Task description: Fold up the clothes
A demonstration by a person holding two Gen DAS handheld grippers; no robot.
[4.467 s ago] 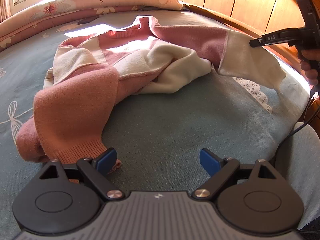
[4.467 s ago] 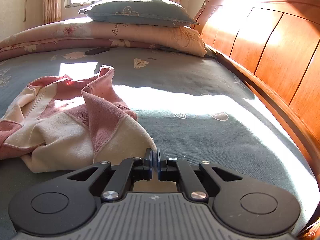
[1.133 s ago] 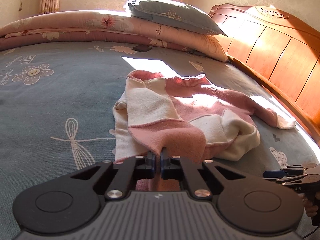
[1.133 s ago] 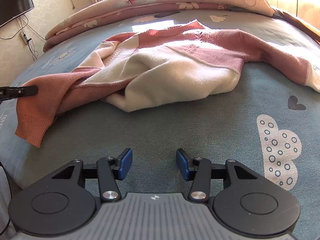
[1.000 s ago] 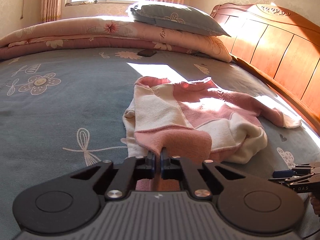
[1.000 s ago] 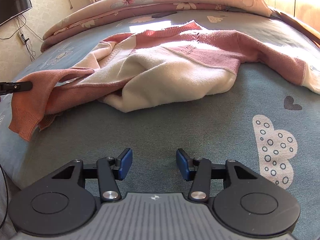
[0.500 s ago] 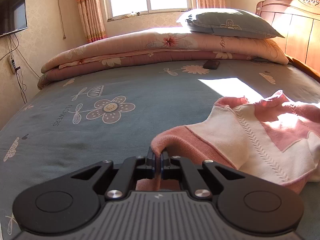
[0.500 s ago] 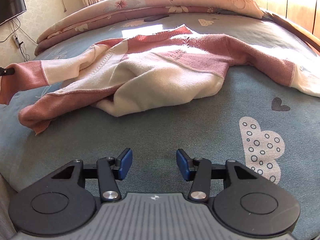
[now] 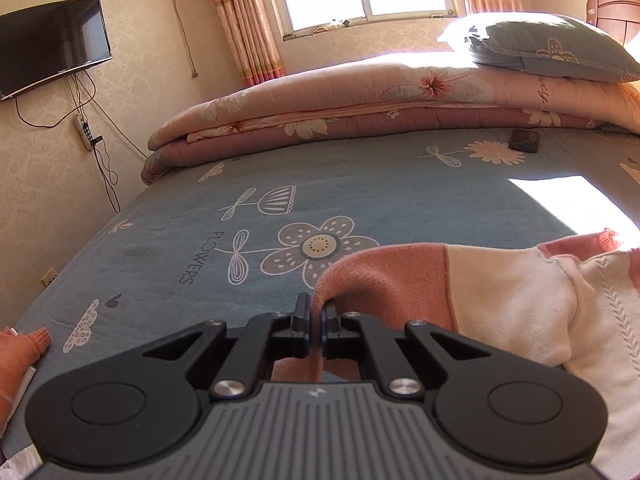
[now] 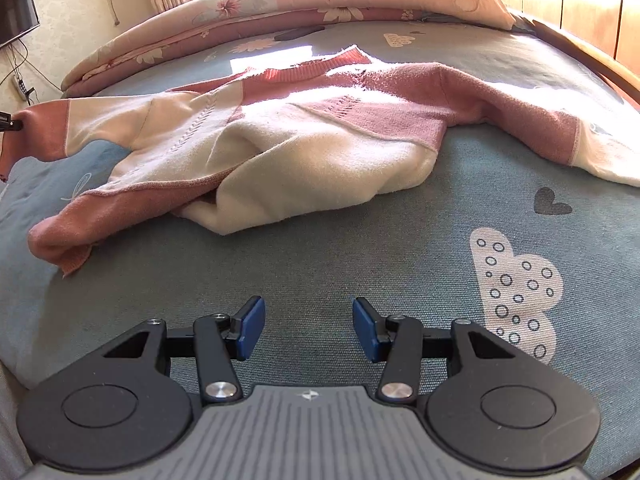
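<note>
A pink and cream knitted sweater lies crumpled on the blue bed sheet, its body bunched in the middle. My left gripper is shut on the pink cuff end of the left sleeve, which is stretched out sideways above the sheet; in the right wrist view that sleeve runs to the left edge, where the left gripper's tip shows. The other sleeve lies flat toward the right. My right gripper hovers open over bare sheet, short of the sweater's hem, holding nothing.
Folded quilts and a blue pillow are stacked at the far end of the bed. A dark phone-like object lies near them. The wooden headboard runs along the right side. A wall TV and cables hang at left.
My left gripper has swung left with the sleeve, pulling it out straight away from the sweater's body. The right gripper has stayed open and nearly still.
</note>
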